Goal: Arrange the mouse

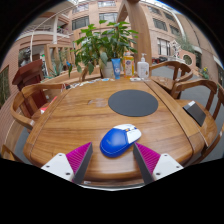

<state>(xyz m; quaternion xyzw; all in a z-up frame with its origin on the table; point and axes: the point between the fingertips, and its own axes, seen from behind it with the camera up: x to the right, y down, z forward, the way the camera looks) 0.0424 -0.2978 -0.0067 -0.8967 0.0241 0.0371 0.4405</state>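
A: Since you're asking where it sits: the blue and white computer mouse point(119, 140) lies on the round wooden slatted tabletop point(70, 118), close to the near edge, just ahead of your gripper point(111, 162) and roughly between the finger lines. Nothing's gripped. Fingers are spread wide, pink pads point(76, 161) empty, gap clearly wider than the mouse.

B: How'll it handle?

A: My guess: light, rigid plastic shell, smooth and domed, so slippery under pressure. Take it across the flanks, low on the sides around mid-body, not over the hump; pads could squeeze it out fwd otherwise. Not fragile, but go easy on the buttons at the white end.

B: Where's it going?

A: Prob. the round dark grey mouse mat point(133, 102), near the tabletop's centre, well beyond the mouse. That's a judgement from the task only.

B: Counts?

A: One mouse, one mat. At the far edge: one leafy green potted plant point(103, 44) w/ approx. three small bottles point(130, 67) beside it; exact no. hard to tell. Wooden chairs point(38, 97) around the rim: I make out four, maybe more hidden.
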